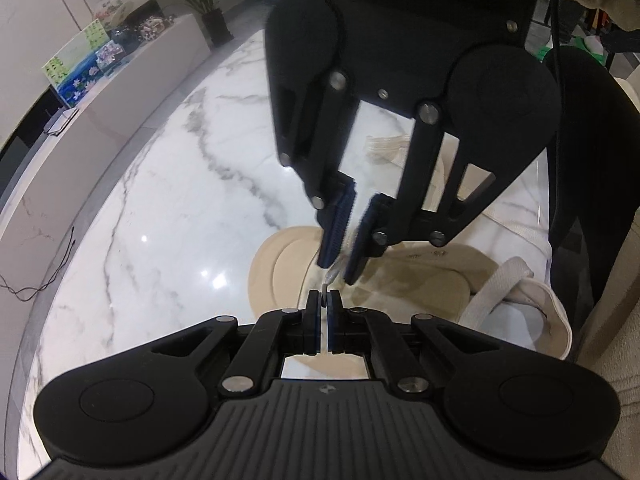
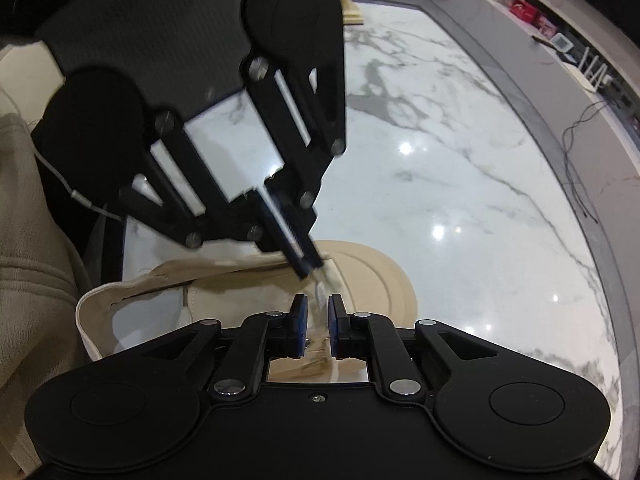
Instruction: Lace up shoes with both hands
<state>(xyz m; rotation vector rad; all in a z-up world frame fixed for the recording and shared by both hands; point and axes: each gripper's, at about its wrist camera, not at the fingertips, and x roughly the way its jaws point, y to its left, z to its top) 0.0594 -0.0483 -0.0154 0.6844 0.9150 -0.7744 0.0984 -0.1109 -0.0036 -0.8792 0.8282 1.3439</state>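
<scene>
Both tongs meet tip to tip over the toe end of a beige shoe (image 1: 420, 276) that lies on a white marble desk (image 1: 168, 208), and the handover of the lace tip seems to be the reason they stand so close. The left tongs (image 1: 323, 300) are pressed together and pinch the clear plastic lace tip (image 1: 329, 276), which sticks up out of them just above the shoe's front; in the right wrist view the same left tongs (image 2: 310, 270) come down from above, shut, with the tip poking out below them. The right tongs (image 2: 318, 312) stand a little spread, their blue pads either side of the lace tip (image 2: 320, 290) without pressing on it, so I judge the right hand has let go, or not yet taken hold, while the left keeps the end steady, likely for threading it through an eyelet. From the left wrist view the right tongs (image 1: 340, 258) also show a gap between their ribbed pads. A flat white lace (image 1: 496, 284) trails loose across the heel end of the shoe, slack, which suggests most of the lacing is yet to be done. The desk is glossy, with grey veins and bright ceiling-light reflections, and otherwise bare near the shoe. Beyond it runs a low white counter (image 1: 132, 80) carrying colourful boxes (image 1: 80, 68) and a potted plant (image 1: 208, 4); thin cables (image 2: 580, 160) lie along the far ledge in the right view. A person's beige sleeve (image 2: 28, 240) shows at the left edge.
</scene>
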